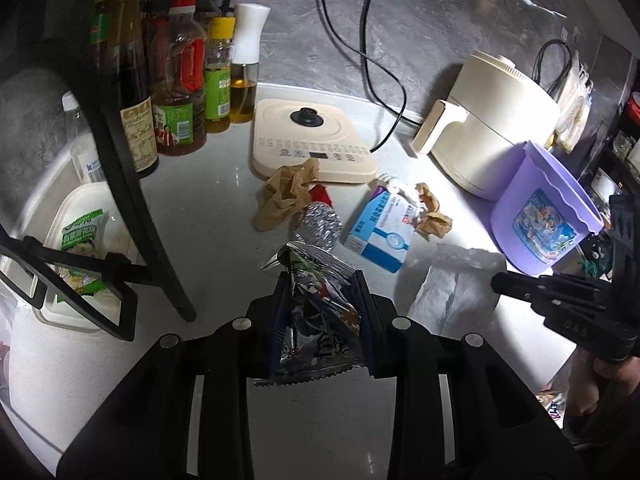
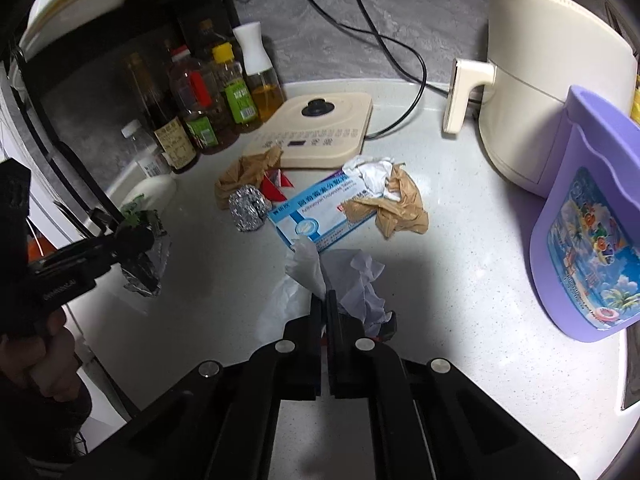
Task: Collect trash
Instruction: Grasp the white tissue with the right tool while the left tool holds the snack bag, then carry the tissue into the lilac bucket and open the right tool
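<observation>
Counter (image 2: 460, 264): white worktop, appliances along the far wall, litter spread across the middle.
Air fryer (image 2: 552, 80): cream, far right, not part of the job.
Purple bin (image 2: 588, 240): stands on the right edge of the counter, just in front of the fryer; its inside is hidden, so I can't tell what has gone in.
Hob plate (image 2: 316, 136): far centre, brown paper lapping its near edge.
Medicine box (image 2: 316, 208): blue and white, lying flat mid-counter, untouched.
White tissue (image 2: 308, 268): near centre, crumpled, pinched in the right gripper (image 2: 325, 300), whose jaws are closed tight on it.
Foil wrapper (image 1: 316, 304): clamped between the narrowed jaws of the left gripper (image 1: 320, 280), held off the counter on the left.
Brown paper wads (image 2: 400, 204): one right of the box, one left by the hob, both still lying there.
Foil ball (image 2: 248, 206): left of the box, a red scrap (image 2: 276, 184) beside it.
Progress: early by my reckoning; two pieces in hand, neither binned, box, papers, ball and scrap left.
</observation>
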Motion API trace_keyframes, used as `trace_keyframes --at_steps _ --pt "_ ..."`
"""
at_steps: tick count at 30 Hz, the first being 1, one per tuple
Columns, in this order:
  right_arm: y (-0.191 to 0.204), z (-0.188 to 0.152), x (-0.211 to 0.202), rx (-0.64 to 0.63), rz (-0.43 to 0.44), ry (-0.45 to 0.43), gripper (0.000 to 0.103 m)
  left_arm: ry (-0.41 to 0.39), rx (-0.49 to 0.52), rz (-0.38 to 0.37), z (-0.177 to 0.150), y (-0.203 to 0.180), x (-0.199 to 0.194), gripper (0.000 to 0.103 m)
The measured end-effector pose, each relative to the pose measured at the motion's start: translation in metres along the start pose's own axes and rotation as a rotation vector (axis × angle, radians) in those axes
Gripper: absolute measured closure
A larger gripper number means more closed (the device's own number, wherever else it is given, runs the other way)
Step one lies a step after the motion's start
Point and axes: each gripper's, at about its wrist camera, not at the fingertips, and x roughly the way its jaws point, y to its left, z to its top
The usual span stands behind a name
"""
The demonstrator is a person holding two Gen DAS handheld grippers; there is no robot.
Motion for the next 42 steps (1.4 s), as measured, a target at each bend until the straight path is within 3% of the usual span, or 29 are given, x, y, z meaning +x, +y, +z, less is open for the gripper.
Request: trace_keyframes --at_steps 10,18,32,36,37,38,39,40,42 --pt "-0.014 0.032 -0.065 -0.024 0.049 -0.147 0.100 -0.079 0.017 -0.001 0.032 -0.032 -0.021 0.072" --pt "-0.052 0.061 -0.125 -0.016 0.053 -0.281 0.100 -0.144 0.037 -0.013 0.054 -0.078 -0.035 0.072" --pt "-0.148 0.082 -0.186 0.022 0.008 -0.401 0.100 -0.185 0.080 -0.031 0.074 -0.167 -0.023 0.072" --pt "-0.176 0.082 -0.189 0.066 -0.070 -0.416 0.096 -0.193 0.090 -0.031 0.076 -0.192 -0.020 0.072" --pt "-0.189 0.081 -0.188 0.095 -0.101 -0.408 0.080 -0.195 0.092 -0.031 0.077 -0.198 -0.019 0.072" --pt "-0.201 0.080 -0.188 0.122 -0.112 -0.402 0.048 -0.198 0.092 -0.033 0.078 -0.206 -0.017 0.072" --pt "-0.210 0.077 -0.190 0.142 -0.115 -0.408 0.035 -0.202 0.090 -0.036 0.078 -0.213 -0.016 0.072" --pt "-0.221 0.072 -0.194 0.166 -0.122 -0.427 0.027 -0.207 0.089 -0.039 0.078 -0.220 -0.015 0.072" --pt "-0.234 0.066 -0.198 0.167 -0.133 -0.433 0.027 -0.218 0.088 -0.045 0.079 -0.233 -0.014 0.072"
